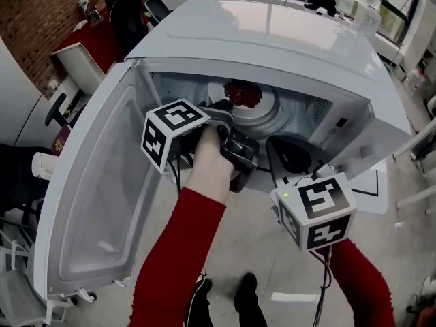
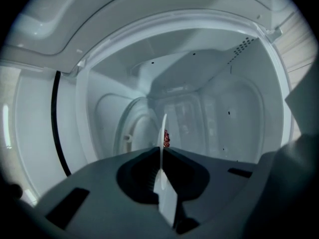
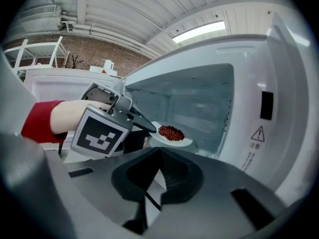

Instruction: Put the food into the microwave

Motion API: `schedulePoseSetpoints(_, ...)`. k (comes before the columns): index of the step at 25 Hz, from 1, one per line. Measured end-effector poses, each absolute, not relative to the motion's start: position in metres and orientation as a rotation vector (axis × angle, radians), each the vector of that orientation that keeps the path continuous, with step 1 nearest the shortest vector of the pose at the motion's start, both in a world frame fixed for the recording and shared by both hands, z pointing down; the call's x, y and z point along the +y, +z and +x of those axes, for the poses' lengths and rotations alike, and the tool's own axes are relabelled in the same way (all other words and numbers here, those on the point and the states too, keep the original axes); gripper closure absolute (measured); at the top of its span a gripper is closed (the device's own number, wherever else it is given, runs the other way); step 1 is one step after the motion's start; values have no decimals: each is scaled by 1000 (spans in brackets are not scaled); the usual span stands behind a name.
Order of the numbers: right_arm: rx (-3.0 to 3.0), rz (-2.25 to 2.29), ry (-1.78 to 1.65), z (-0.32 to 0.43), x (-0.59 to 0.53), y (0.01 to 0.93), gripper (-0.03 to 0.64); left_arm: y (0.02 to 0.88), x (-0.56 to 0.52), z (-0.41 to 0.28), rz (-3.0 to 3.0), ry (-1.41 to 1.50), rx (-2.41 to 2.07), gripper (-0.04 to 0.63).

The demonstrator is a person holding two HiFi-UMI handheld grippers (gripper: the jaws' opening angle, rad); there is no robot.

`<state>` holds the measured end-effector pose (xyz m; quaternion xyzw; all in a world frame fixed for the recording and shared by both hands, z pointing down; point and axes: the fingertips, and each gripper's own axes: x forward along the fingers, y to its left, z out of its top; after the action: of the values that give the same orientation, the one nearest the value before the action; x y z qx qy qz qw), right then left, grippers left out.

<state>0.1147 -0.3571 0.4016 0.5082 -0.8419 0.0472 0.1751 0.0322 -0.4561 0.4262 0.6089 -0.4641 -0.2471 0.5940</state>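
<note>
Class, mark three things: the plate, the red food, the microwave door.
plate (image 3: pixel 187 142), right gripper view, bare white rim.
red food (image 3: pixel 171 133), right gripper view, middle of the heap.
microwave door (image 1: pixel 95 210), head view, its inner window panel.

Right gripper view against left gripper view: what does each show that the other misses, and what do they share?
Only the right gripper view: the left gripper from outside, with its marker cube and the hand holding it, the red food heaped on the plate, and a warning label. Only the left gripper view: the left jaws closed on the plate's rim, the plate seen edge-on. Both: the plate, some of the food, and the inside of the microwave.
</note>
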Motion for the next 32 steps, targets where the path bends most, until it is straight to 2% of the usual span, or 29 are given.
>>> schedulePoseSetpoints(19,-2387,1439,175,107,-377,392,603,432,-465,34,1475,-291,-1224,574)
schedulePoseSetpoints(32,-2365,1417,178,108,-387,400,603,430,-466,35,1672,-49,-1373,531)
